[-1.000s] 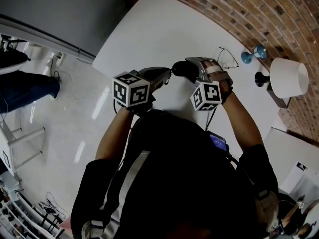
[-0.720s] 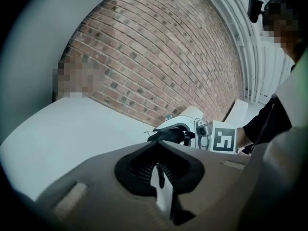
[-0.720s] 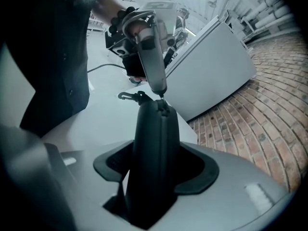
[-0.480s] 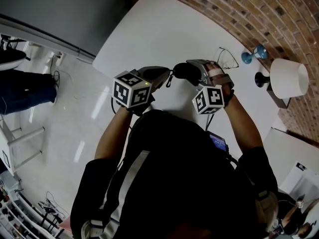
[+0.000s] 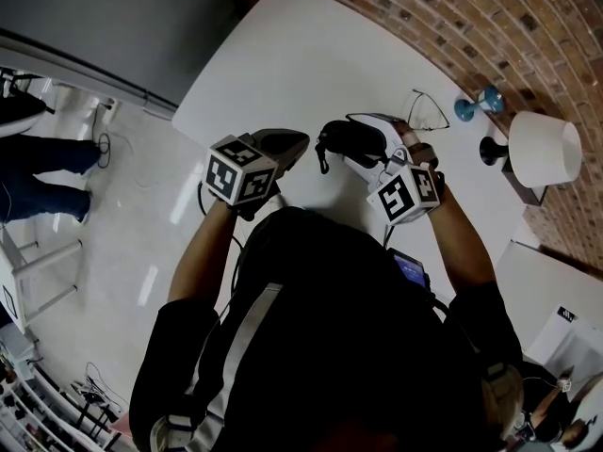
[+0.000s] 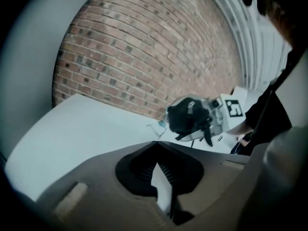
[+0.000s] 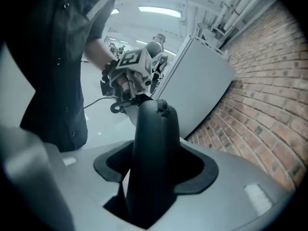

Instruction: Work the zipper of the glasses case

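The black glasses case [image 5: 344, 139] is off the white table [image 5: 283, 55], clamped between the jaws of my right gripper [image 5: 366, 141]. In the right gripper view the case [image 7: 154, 143] stands upright and fills the gap of the right gripper [image 7: 153, 150]. A short dark strap [image 5: 322, 161] dangles from the case's left end. My left gripper [image 5: 300, 143] is shut with nothing in it, its tip a small gap left of the case. From the left gripper view, the left gripper [image 6: 156, 144] points toward the case [image 6: 188, 117], which sits beyond it.
A pair of thin-rimmed glasses [image 5: 429, 111] lies on the table behind the case. A white lamp shade [image 5: 545, 146] and a small blue object [image 5: 476, 104] stand at the right by the brick wall [image 5: 528, 26]. The table's left edge drops to a pale floor [image 5: 122, 224].
My right gripper has lifted and rolled with the case, its marker cube swinging right. The left gripper has drawn back to the left, so its tip no longer touches the case.
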Action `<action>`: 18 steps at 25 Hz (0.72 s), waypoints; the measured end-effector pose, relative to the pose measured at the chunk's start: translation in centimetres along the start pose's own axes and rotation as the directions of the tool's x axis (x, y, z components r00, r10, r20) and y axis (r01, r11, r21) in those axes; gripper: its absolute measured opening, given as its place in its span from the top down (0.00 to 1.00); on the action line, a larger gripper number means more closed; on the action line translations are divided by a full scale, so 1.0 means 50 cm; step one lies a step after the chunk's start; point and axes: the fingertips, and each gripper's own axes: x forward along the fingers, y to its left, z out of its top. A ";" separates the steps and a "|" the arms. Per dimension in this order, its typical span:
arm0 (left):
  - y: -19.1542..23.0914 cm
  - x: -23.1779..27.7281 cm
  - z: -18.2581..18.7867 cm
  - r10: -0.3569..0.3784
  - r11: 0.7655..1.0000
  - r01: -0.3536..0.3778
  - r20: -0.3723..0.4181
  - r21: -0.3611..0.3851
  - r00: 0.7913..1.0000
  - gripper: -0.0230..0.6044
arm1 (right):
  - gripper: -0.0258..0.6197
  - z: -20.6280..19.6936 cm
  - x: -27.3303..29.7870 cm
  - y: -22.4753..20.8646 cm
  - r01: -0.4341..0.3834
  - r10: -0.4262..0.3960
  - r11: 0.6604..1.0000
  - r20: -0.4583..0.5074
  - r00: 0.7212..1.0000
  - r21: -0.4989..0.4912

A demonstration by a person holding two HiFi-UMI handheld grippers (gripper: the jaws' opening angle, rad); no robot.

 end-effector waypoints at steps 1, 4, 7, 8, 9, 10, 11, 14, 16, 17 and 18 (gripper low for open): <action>-0.011 -0.008 0.015 -0.035 0.999 0.036 0.040 -0.019 0.999 0.96 | 0.56 0.003 0.001 -0.007 0.005 -0.005 1.000 0.003 1.000 -0.002; -0.018 -0.025 0.053 -0.068 0.995 0.079 0.153 -0.064 0.986 0.95 | 0.55 -0.013 0.004 -0.011 0.008 -0.008 1.000 -0.009 1.000 0.006; -0.018 -0.031 0.073 -0.121 0.980 0.153 0.228 -0.125 0.966 0.94 | 0.55 -0.024 0.004 -0.006 0.014 -0.015 1.000 -0.026 1.000 -0.024; -0.020 -0.032 0.080 -0.142 0.973 0.182 0.251 -0.144 0.958 0.93 | 0.55 -0.026 0.005 -0.006 0.015 -0.017 0.999 -0.029 0.999 -0.039; -0.023 -0.032 0.086 -0.161 0.965 0.209 0.269 -0.160 0.949 0.91 | 0.55 -0.026 0.005 -0.006 0.017 -0.019 0.999 -0.032 0.999 -0.052; -0.026 -0.032 0.089 -0.178 0.957 0.233 0.284 -0.175 0.942 0.89 | 0.55 -0.027 0.006 -0.007 0.018 -0.021 0.998 -0.035 0.999 -0.061; -0.029 -0.032 0.092 -0.190 0.948 0.254 0.298 -0.191 0.935 0.88 | 0.55 -0.028 0.007 -0.007 0.020 -0.023 0.998 -0.036 0.999 -0.067; -0.037 -0.033 0.100 -0.239 0.907 0.337 0.351 -0.252 0.905 0.82 | 0.55 -0.033 0.007 -0.007 0.028 -0.032 0.996 -0.045 0.998 -0.088; -0.044 -0.031 0.102 -0.277 0.876 0.390 0.367 -0.282 0.888 0.73 | 0.55 -0.035 0.007 -0.008 0.034 -0.039 0.994 -0.048 0.998 -0.101; -0.048 -0.029 0.101 -0.288 0.866 0.402 0.361 -0.298 0.887 0.71 | 0.55 -0.034 0.006 -0.009 0.039 -0.044 0.994 -0.046 0.998 -0.106; -0.051 -0.025 0.099 -0.294 0.856 0.408 0.352 -0.316 0.889 0.69 | 0.55 -0.033 0.006 -0.009 0.045 -0.050 0.993 -0.043 0.998 -0.112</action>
